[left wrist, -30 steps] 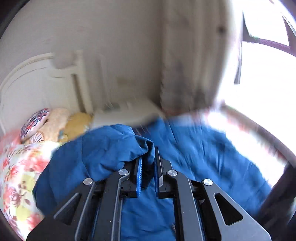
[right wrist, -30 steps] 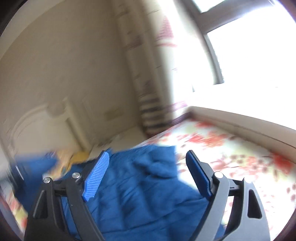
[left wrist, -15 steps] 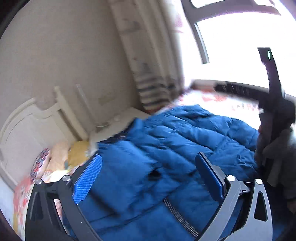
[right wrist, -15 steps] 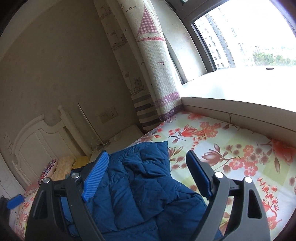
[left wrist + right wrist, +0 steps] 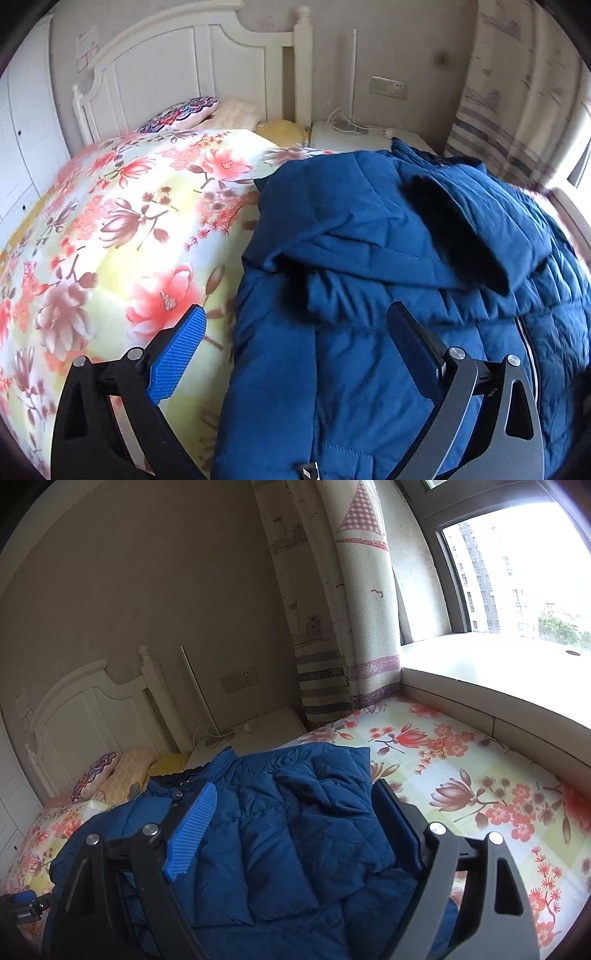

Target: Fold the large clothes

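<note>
A large blue quilted puffer jacket [image 5: 388, 266] lies on the flowered bed cover [image 5: 122, 229]. Its hood with a black fur trim [image 5: 454, 232] is folded over the body. A zipper runs down the right side. My left gripper [image 5: 295, 347] is open and empty just above the jacket's left part. In the right wrist view the same jacket [image 5: 288, 834] lies folded with a square corner toward the window. My right gripper [image 5: 291, 830] is open and empty above it.
A white headboard [image 5: 177, 62] and pillows [image 5: 184, 112] stand at the bed's head. A white nightstand [image 5: 351, 138] with a lamp pole and cables is beside it. A curtain [image 5: 332, 627] and window ledge [image 5: 498, 672] border the bed's far side.
My left gripper let go of the jacket fabric, opened, and swung left toward the headboard. My right gripper stayed open and came closer over the jacket.
</note>
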{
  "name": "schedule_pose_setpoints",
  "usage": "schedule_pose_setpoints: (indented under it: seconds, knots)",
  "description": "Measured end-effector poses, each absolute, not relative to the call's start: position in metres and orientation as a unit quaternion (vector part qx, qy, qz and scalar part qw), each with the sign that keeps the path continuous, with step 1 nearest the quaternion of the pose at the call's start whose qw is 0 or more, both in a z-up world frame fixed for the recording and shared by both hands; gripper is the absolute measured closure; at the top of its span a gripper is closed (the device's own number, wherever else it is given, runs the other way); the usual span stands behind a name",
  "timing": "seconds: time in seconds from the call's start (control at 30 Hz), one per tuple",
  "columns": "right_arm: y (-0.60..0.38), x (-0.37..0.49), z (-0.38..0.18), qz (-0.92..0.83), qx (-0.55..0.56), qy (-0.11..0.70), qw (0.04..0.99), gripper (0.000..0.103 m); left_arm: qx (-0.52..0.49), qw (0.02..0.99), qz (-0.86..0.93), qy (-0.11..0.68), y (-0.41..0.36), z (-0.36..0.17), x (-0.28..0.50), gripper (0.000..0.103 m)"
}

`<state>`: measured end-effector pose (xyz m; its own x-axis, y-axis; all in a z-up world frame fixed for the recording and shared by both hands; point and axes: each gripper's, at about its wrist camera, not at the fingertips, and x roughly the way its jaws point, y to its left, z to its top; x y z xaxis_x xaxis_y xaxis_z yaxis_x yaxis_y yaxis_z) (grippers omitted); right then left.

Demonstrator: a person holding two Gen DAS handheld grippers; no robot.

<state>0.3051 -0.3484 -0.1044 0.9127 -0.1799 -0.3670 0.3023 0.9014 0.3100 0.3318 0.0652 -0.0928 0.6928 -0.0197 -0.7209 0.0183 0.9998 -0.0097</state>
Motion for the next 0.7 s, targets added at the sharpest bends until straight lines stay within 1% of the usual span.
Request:
schedule_pose_setpoints:
  seconds: [0.17,0.23,0.33,0.43,0.5,0.6,0.7]
  knots:
    - [-0.338,0.306,-0.103,-0.122,0.159,0.172,0.964,0.018,0.011,0.907,0.032,0.421,0.071,-0.117,0.350,0.007]
    - [-0.328,0.309,-0.100,-0.107,0.138,0.180,0.968,0.018,0.005,0.908,0.030,0.419,0.070,-0.118,0.346,0.006]
    - [-0.289,0.319,-0.091,-0.044,0.070,0.203,0.976,0.018,0.002,0.907,0.029,0.419,0.073,-0.120,0.347,0.004]
    - [-0.224,0.326,-0.089,0.008,-0.081,0.230,0.970,0.017,-0.013,0.906,0.021,0.422,0.079,-0.121,0.347,0.004]
    - [-0.181,0.325,-0.097,0.054,-0.178,0.240,0.953,0.017,-0.020,0.906,0.017,0.423,0.081,-0.121,0.346,0.004]
    - [-0.132,0.325,-0.115,0.080,-0.298,0.240,0.920,0.017,-0.021,0.906,0.017,0.422,0.082,-0.122,0.347,0.004]
    - [-0.096,0.333,-0.130,0.093,-0.387,0.235,0.887,0.017,-0.025,0.906,0.015,0.423,0.082,-0.122,0.347,0.004]
